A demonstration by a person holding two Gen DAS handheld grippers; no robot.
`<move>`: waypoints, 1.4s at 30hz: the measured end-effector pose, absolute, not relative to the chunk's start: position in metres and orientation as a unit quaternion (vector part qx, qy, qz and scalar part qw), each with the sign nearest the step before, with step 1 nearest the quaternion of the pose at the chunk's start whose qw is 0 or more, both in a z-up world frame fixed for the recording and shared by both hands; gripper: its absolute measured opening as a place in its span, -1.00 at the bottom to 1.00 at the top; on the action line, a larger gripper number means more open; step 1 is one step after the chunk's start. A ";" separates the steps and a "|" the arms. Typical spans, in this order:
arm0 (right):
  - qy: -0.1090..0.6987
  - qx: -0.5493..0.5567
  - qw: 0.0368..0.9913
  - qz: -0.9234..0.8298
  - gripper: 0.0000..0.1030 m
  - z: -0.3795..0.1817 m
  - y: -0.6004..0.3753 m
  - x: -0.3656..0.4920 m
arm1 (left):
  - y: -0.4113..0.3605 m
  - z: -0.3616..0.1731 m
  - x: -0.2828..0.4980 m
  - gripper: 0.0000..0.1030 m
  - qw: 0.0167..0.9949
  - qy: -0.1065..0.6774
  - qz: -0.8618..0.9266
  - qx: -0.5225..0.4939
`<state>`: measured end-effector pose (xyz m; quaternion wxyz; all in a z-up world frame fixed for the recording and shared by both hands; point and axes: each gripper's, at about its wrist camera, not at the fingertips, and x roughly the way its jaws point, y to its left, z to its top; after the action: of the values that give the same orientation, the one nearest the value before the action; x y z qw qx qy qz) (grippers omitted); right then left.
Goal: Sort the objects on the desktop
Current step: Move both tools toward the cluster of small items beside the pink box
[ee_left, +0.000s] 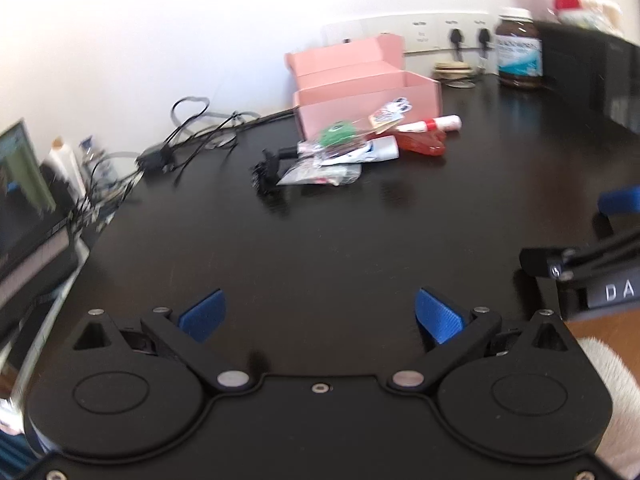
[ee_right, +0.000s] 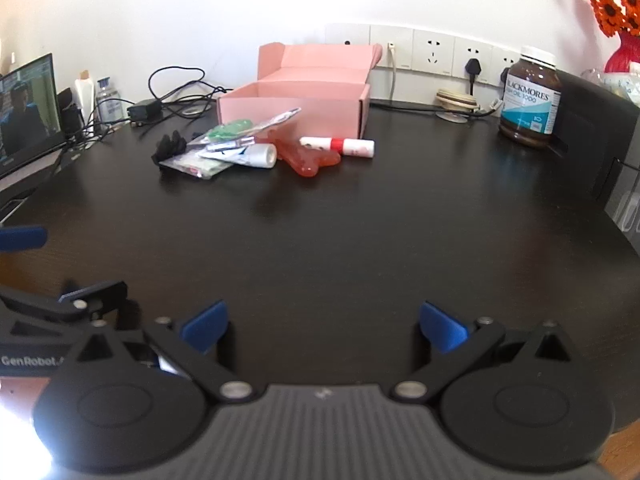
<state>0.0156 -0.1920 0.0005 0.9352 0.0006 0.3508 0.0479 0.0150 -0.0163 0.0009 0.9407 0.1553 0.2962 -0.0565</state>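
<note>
My left gripper [ee_left: 320,316] and my right gripper [ee_right: 324,326] both hang over the near edge of the dark desk [ee_right: 360,232], jaws spread as wide as they go, nothing between the blue pads. Each tool shows at the side of the other's view, so they sit near each other.

Past a bare stretch of surface, toward the far edge, lies the little heap I am to sort: a black clip [ee_right: 168,147] at its left end, clear plastic packets [ee_right: 196,166] under a white tube [ee_right: 256,155], a green piece [ee_right: 231,128] on top, then a red translucent piece [ee_right: 308,162] and a white-and-red stick [ee_right: 340,146] at the right end. The heap lies just in front of an open pink box [ee_right: 296,100], its lid standing up.

Farther back, a tangle of black cables [ee_right: 172,96] lies near the far left corner, a brown supplement jar [ee_right: 530,96] toward the far right, and wall sockets [ee_right: 432,54] run behind.
</note>
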 end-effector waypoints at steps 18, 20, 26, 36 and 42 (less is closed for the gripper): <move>0.348 -0.010 0.934 0.083 0.99 0.001 -0.196 0.022 | -0.020 0.002 0.021 1.00 0.938 0.284 -0.039 0.195; 0.356 -0.012 0.930 0.088 0.99 0.003 -0.197 0.025 | -0.023 0.003 0.018 1.00 0.940 0.265 -0.025 0.214; 0.362 -0.017 0.927 0.098 0.99 0.003 -0.197 0.032 | -0.017 0.004 0.022 1.00 0.947 0.257 -0.022 0.191; 0.373 -0.021 0.922 0.105 0.99 0.004 -0.196 0.040 | 0.001 0.008 0.036 1.00 0.947 0.299 -0.027 0.112; 0.358 -0.018 0.928 0.104 0.99 0.002 -0.196 0.036 | 0.003 0.009 0.035 1.00 0.944 0.311 -0.044 0.097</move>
<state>0.0360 -0.1964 0.0018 0.9278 -0.0185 0.3579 0.1039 0.0353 0.0028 0.0093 0.9444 0.0966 0.3111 -0.0436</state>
